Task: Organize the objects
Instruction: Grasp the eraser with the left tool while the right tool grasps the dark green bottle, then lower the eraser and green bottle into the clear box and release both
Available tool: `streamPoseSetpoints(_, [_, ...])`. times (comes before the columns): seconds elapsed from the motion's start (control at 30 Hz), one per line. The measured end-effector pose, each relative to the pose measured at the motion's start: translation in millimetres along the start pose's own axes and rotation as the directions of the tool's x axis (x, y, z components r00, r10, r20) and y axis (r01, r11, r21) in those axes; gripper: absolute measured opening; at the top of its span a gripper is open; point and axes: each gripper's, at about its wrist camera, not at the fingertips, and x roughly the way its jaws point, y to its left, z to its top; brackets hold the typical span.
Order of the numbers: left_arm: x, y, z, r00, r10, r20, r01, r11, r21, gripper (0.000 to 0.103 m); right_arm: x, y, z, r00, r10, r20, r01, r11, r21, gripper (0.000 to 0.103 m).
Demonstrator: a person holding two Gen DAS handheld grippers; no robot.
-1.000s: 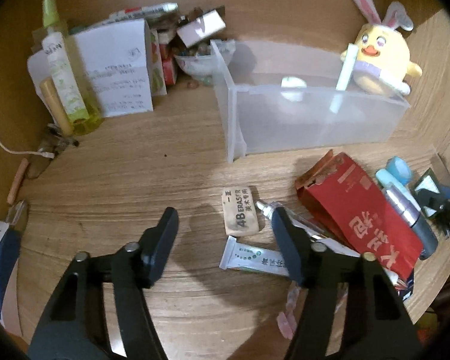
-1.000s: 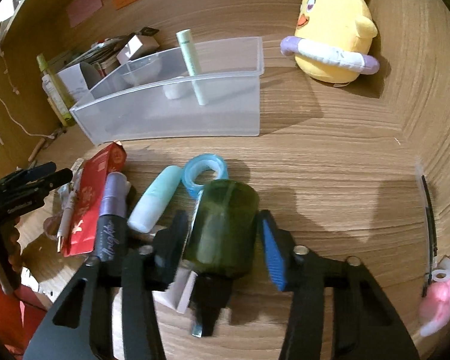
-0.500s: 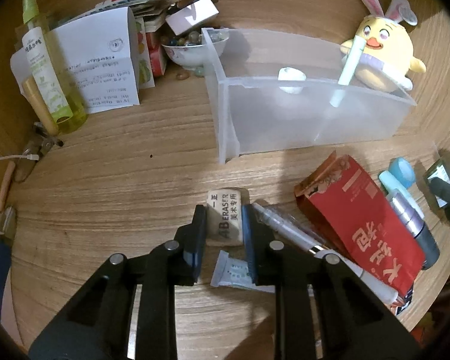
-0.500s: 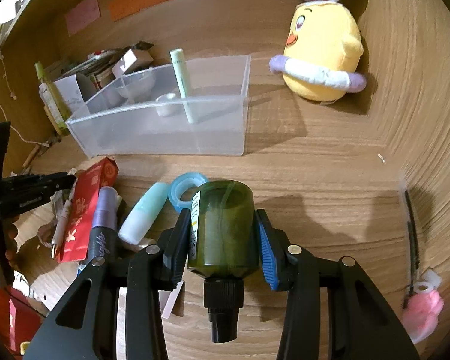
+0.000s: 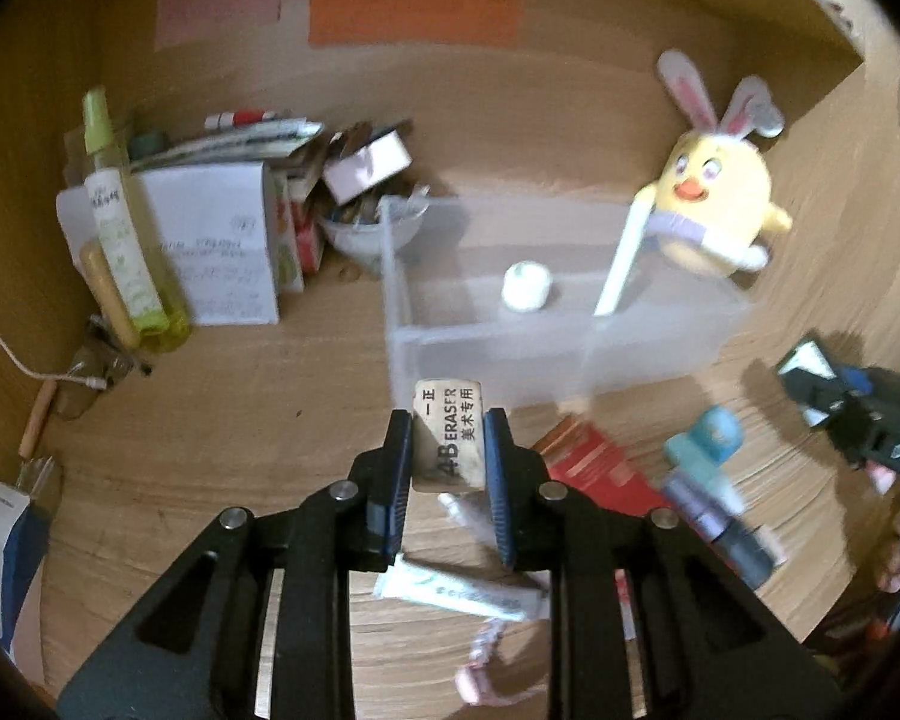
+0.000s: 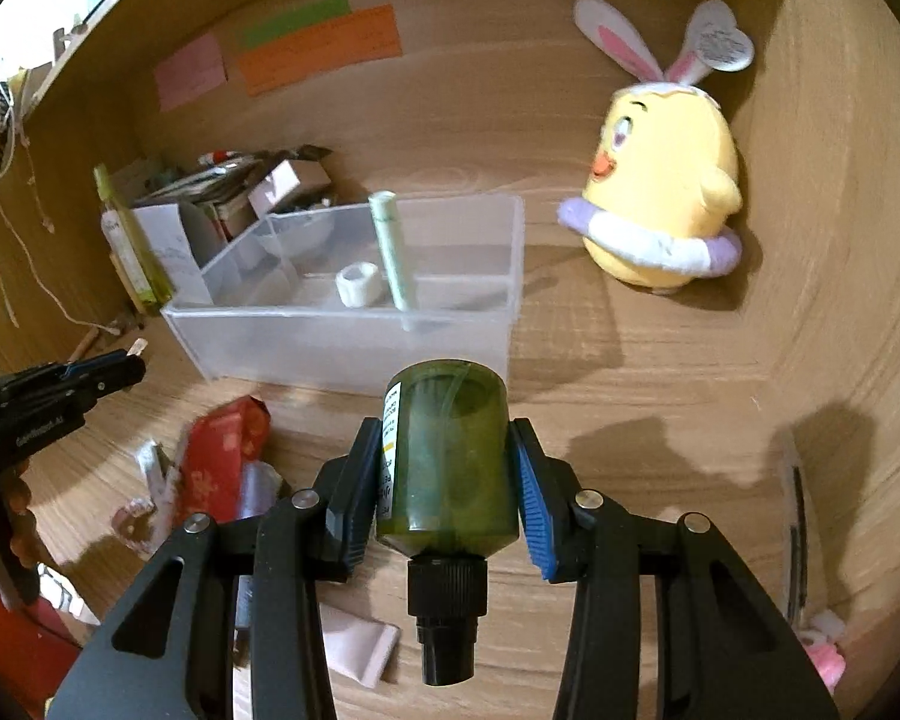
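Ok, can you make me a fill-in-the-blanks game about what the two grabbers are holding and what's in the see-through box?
1. The left gripper is holding an ____.
2. The bottle in the right gripper is dark ____.
3. The yellow plush chick wears ____ ears.
4. The pale green tube leans inside the clear ____.

Missing words: eraser; green; bunny; box

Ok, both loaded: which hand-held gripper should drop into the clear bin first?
Probably left: its hand-held gripper holds the eraser right before the clear bin; the right's green bottle looks farther back.
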Motion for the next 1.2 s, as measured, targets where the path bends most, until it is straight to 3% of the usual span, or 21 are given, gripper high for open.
streamPoseSetpoints(0.53, [-3, -30, 42, 0.992, -0.079, 0.101, 0.078, 0.997, 0.008, 0.023, 25, 18, 49, 0.998, 0.067, 0.02, -0.066, 0.997, -0.028, 0.038])
streamPoseSetpoints(0.73, [9, -32, 56, 0.992, -0.084, 0.09, 0.083, 0.996, 0.018, 0.023, 37, 29, 69, 0.997, 0.07, 0.025, -0.068, 0.996, -0.064, 0.038])
streamPoseSetpoints(0.93, [24, -30, 68, 0.995, -0.075, 0.069, 0.073, 0.997, 0.024, 0.023, 57, 44, 83, 0.992, 0.122, -0.024, -0.124, 0.987, -0.1, 0.038])
streamPoseSetpoints(1.2, [50, -24, 77, 0.998, -0.061, 0.017, 0.061, 0.998, 0.016, 0.023, 92, 53, 98, 0.994, 0.077, -0.074, -0.087, 0.984, -0.156, 0.038])
